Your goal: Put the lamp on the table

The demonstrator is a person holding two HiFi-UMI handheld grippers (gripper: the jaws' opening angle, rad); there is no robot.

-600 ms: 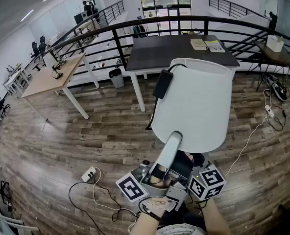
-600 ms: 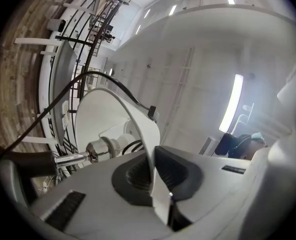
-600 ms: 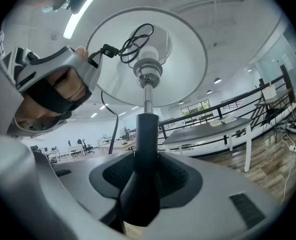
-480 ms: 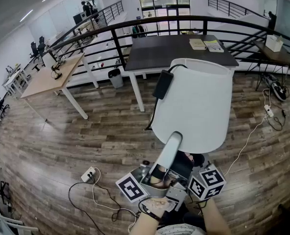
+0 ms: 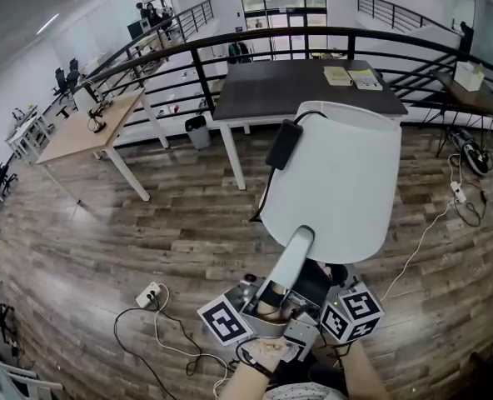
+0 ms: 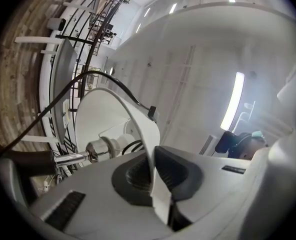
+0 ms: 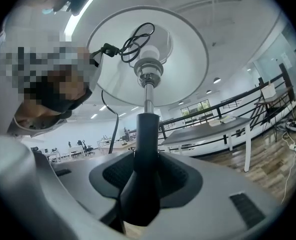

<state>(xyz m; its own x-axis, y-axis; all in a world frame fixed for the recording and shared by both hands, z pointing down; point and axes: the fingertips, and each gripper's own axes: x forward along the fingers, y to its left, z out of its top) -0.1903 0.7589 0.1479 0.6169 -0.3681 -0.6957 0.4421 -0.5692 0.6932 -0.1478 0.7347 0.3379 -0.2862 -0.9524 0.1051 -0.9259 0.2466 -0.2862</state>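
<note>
Since half a second ago the lamp (image 5: 338, 182) has drifted a touch to the right and toward the railing, and the two marker cubes under it have sunk a little lower in the head view; both grips look the same as they were.

The left gripper (image 6: 155, 176) is tilted upward with its jaws nearly together, and the thin white wall of the shade (image 6: 100, 119) is pinched at its rim between the two dark pads. From above, that gripper (image 5: 301, 236) shows as a white finger reaching up to the shade's near edge. The right gripper (image 7: 147, 176) lies about level, with its jaws standing wide and clamped on the black stem (image 7: 147, 134) of the lamp, which fills the gap between the pads. Above the stem sit the chrome socket and the bulb (image 7: 149, 54) inside the shade, with a loop of black cord (image 7: 138, 36) beside them.

So the lamp is held in the air between the two grippers, over the wooden floor (image 5: 105, 248), with its open top turned away from the person. A black power adapter (image 5: 284, 144) hangs against the shade's far left edge.

Beyond the lamp stands the dark table (image 5: 296, 86), set against the black railing (image 5: 196, 48), with a couple of books (image 5: 351, 77) lying near its far right corner. A light wooden table (image 5: 88, 132) stands off to the left, and a white power strip (image 5: 151, 294) with its cable lies on the floor near the person's feet.
</note>
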